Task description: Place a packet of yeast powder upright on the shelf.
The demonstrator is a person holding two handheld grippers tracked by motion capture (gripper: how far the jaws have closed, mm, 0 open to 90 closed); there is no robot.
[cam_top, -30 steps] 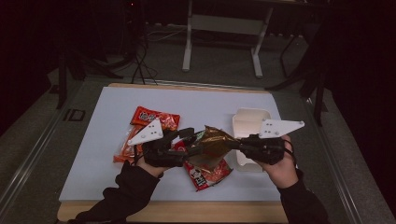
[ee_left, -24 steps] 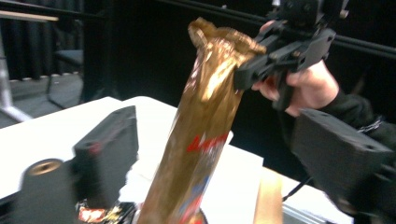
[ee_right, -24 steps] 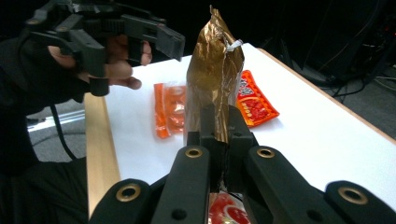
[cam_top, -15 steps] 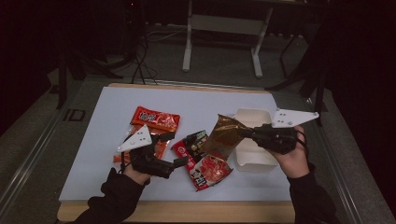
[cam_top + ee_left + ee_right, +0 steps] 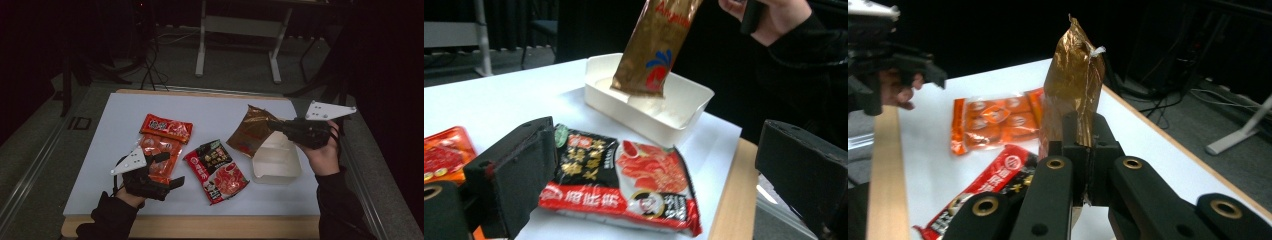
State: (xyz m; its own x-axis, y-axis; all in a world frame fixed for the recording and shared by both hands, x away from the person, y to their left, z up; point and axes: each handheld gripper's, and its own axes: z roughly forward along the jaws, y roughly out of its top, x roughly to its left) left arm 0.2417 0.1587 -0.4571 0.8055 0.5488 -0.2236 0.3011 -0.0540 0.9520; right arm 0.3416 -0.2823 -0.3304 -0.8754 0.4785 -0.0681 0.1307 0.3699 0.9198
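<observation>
My right gripper is shut on the top edge of a gold-brown snack packet, which hangs with its lower end at the white box. In the right gripper view the right gripper pinches the gold-brown packet upright. In the left gripper view the gold-brown packet dips into the white box. My left gripper stands open near the table's front left; its jaws have just been opening and nothing is between them. It hovers over the orange packet, beside the red-and-black packet.
The red-and-black packet lies flat just ahead of the left gripper. The white tabletop has a wooden front edge. Beyond the table stand a metal frame and cables on a dark floor.
The two grippers have parted. My left gripper has opened, let go of the gold-brown packet and dropped back to the front left. My right gripper has carried the packet right, to the white box.
</observation>
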